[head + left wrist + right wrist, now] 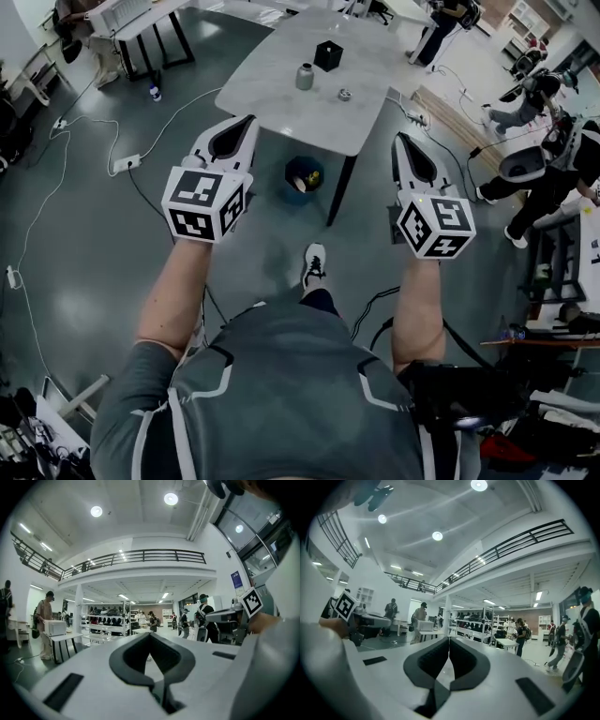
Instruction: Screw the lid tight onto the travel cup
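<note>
Big open workshop, grey table (272, 103) ahead. The travel cup (305, 77) stands upright mid-table, with the lid (344, 95) loose toward the right edge, probably closer to the right gripper (401, 141). It and the left gripper (247, 122) are clamped shut on nothing.

Bright ceiling lamps, fisheye edges, dim floor

both bare forearms stretched forward side by side, left gripper (246, 124) held level with jaws closed and empty, right gripper (400, 141) likewise level, jaws together, nothing between them
</note>
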Demonstrator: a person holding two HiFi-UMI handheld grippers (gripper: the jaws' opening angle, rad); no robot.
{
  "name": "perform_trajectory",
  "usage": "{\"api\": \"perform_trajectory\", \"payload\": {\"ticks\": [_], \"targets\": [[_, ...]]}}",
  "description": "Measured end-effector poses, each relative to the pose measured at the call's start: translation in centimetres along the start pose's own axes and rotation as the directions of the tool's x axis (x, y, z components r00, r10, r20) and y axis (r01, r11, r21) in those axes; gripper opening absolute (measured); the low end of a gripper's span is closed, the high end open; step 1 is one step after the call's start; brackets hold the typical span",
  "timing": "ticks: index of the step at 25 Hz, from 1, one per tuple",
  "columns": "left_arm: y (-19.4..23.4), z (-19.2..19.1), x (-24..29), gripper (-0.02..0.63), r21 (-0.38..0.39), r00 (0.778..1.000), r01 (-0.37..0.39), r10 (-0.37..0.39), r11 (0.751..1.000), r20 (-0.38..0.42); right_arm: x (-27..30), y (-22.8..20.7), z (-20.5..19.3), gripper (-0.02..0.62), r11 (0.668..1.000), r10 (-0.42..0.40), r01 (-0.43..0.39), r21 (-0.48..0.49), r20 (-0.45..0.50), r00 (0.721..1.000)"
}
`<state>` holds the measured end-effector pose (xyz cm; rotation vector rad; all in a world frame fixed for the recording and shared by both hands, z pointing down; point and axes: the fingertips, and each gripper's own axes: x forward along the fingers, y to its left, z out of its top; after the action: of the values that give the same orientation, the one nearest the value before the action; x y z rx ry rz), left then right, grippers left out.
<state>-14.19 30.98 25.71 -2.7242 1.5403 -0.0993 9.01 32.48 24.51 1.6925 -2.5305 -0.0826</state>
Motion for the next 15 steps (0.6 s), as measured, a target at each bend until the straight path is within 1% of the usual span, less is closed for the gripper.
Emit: {"api": "perform_trajectory", "payload": {"ticks": [5, 10, 15], "targets": [[1.7, -1.2, 5.2, 0.009, 0.036, 0.997, -0.069, 0.07, 0.997, -0.027, 5.2, -3.4, -1.9, 0.028, 0.999, 0.046, -0.046, 0.021, -0.005, 0.999], [2.9, -0.1, 12.1, 0.009, 0.052, 0.996, -0.087, 0.088, 0.995, -0.016, 11.3, -8.3, -1.9, 0.028, 0.996, 0.09, -0.09, 0.004, 0.001, 0.996], [3.4, 0.1, 18.3, 0.009, 0.053, 0.994, -0.099, 0.101, 0.994, -0.034, 16.0, -12.9, -2.0, 0.028, 0.992, 0.127, -0.127, -0.002, -0.003, 0.992]]}}
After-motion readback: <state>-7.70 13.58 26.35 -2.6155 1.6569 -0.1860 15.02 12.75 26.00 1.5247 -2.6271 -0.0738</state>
